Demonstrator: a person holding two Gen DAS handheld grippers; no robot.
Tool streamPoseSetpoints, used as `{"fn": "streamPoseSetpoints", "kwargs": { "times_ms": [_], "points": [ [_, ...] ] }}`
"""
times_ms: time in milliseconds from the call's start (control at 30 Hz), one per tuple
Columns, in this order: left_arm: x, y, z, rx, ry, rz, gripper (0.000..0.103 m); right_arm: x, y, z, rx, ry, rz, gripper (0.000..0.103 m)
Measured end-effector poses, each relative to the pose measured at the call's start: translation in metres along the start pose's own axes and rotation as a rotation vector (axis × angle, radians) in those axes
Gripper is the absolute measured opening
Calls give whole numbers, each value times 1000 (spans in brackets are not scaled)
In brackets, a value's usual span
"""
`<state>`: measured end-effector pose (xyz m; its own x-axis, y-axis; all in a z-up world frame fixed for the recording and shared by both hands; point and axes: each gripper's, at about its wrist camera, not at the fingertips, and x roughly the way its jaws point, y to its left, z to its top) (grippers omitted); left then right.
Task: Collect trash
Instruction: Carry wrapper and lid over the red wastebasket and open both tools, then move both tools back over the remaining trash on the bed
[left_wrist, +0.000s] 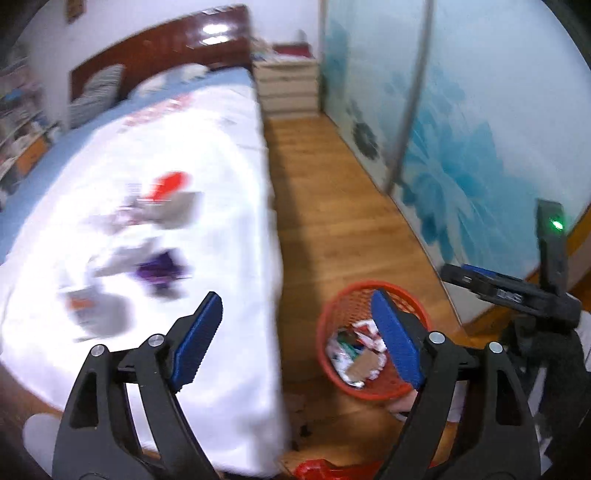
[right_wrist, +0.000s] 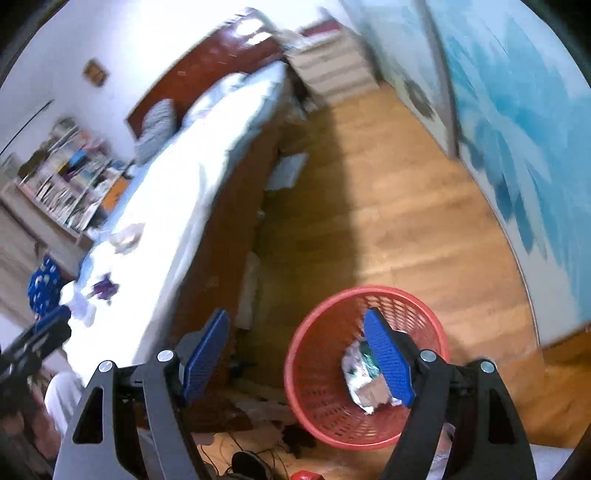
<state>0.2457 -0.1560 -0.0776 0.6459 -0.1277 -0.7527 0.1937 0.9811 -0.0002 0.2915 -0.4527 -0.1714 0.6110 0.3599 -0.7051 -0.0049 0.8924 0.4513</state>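
Note:
A red mesh waste basket (left_wrist: 334, 306) stands on the wooden floor beside the bed, with wrappers and a cardboard scrap (left_wrist: 364, 365) inside it. My left gripper (left_wrist: 295, 306) is open and empty, above the bed's edge and the basket. My right gripper (right_wrist: 297, 332) is open and empty too, over the basket (right_wrist: 314, 387), whose crumpled wrappers (right_wrist: 356, 373) show inside. Several pieces of trash lie blurred on the white sheet (left_wrist: 207, 155): a red wrapper (left_wrist: 168, 184), a grey one (left_wrist: 173, 212), a purple one (left_wrist: 160, 273). The purple wrapper (right_wrist: 105, 287) also shows in the right wrist view.
The bed (right_wrist: 177, 192) runs along the left with a dark headboard (left_wrist: 162, 44). A white drawer unit (left_wrist: 288, 83) stands at the far end of the floor strip. Sliding doors with a blue flower print (left_wrist: 480, 147) line the right. Cables and dark items (right_wrist: 255, 458) lie on the floor nearby.

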Motion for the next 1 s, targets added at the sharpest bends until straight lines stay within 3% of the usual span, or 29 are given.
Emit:
{"fn": "streamPoseSetpoints", "kwargs": {
  "times_ms": [133, 300, 467, 633, 1000],
  "points": [
    [-31, 46, -17, -54, -24, 68, 84, -37, 64, -8, -128, -81, 20, 84],
    [-52, 92, -33, -119, -53, 99, 84, -62, 126, -19, -177, -136, 70, 89],
    [-53, 136, -42, -221, -73, 123, 84, -43, 181, -23, -232, -74, 119, 89],
    [-44, 155, -50, -266, -68, 126, 84, -15, 215, -17, -270, -29, 126, 89],
    [-42, 176, -62, -330, -76, 97, 84, 61, 298, 55, -473, -32, 76, 89]
  ]
}}
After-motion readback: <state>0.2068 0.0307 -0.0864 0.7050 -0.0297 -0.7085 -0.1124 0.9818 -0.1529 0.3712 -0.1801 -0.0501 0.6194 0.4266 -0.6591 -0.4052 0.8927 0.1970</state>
